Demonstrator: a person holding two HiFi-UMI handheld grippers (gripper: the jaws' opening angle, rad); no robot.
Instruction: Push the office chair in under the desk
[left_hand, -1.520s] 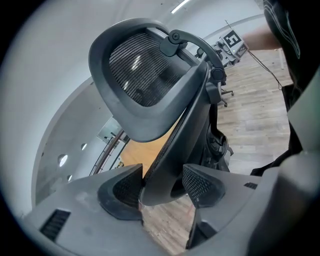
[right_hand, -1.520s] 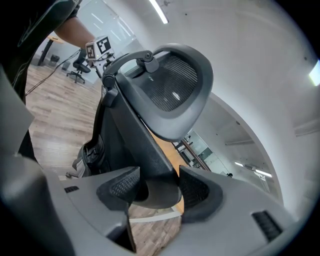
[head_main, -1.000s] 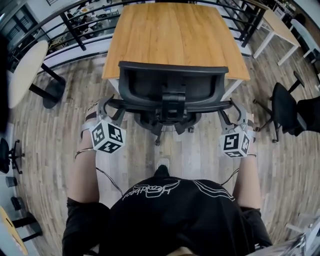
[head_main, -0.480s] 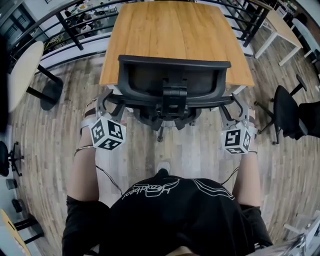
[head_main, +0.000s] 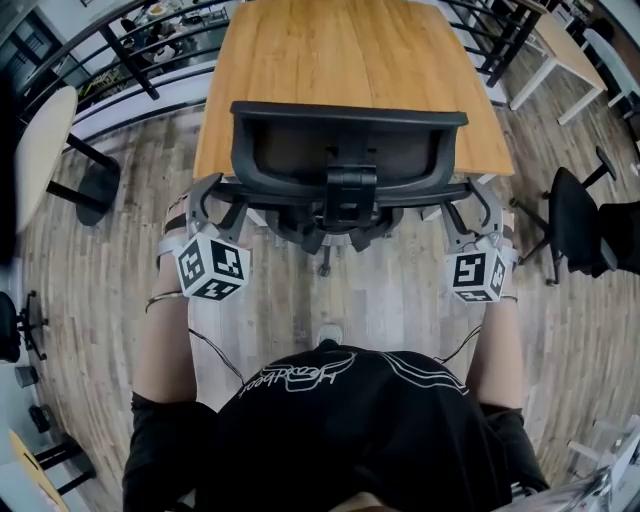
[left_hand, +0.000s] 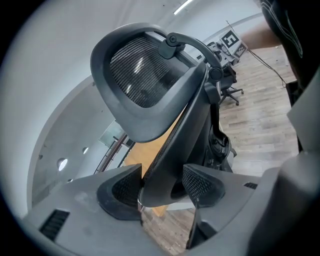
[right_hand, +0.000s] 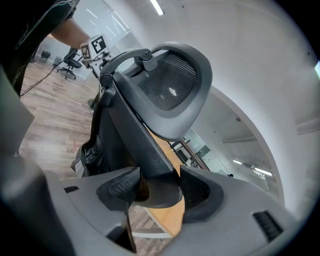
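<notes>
The black mesh-backed office chair (head_main: 348, 150) stands at the near edge of the wooden desk (head_main: 350, 55), its seat hidden beneath the top and its back facing me. My left gripper (head_main: 213, 197) is shut on the left end of the chair's back frame (left_hand: 172, 150), which fills the gap between the pads. My right gripper (head_main: 478, 202) is shut on the right end of that frame (right_hand: 150, 160). From each gripper view (left_hand: 161, 187) (right_hand: 157, 187) the mesh back rises above the jaws.
A second black chair (head_main: 570, 215) stands on the wood floor at the right. A round table (head_main: 45, 140) is at the left, a dark railing (head_main: 130, 50) runs behind the desk, and a white table (head_main: 560, 50) sits far right. My torso fills the bottom.
The chair has rolled forward toward the desk, its back now nearer the desk's edge. Both grippers have moved forward with it, still closed on the frame ends.
</notes>
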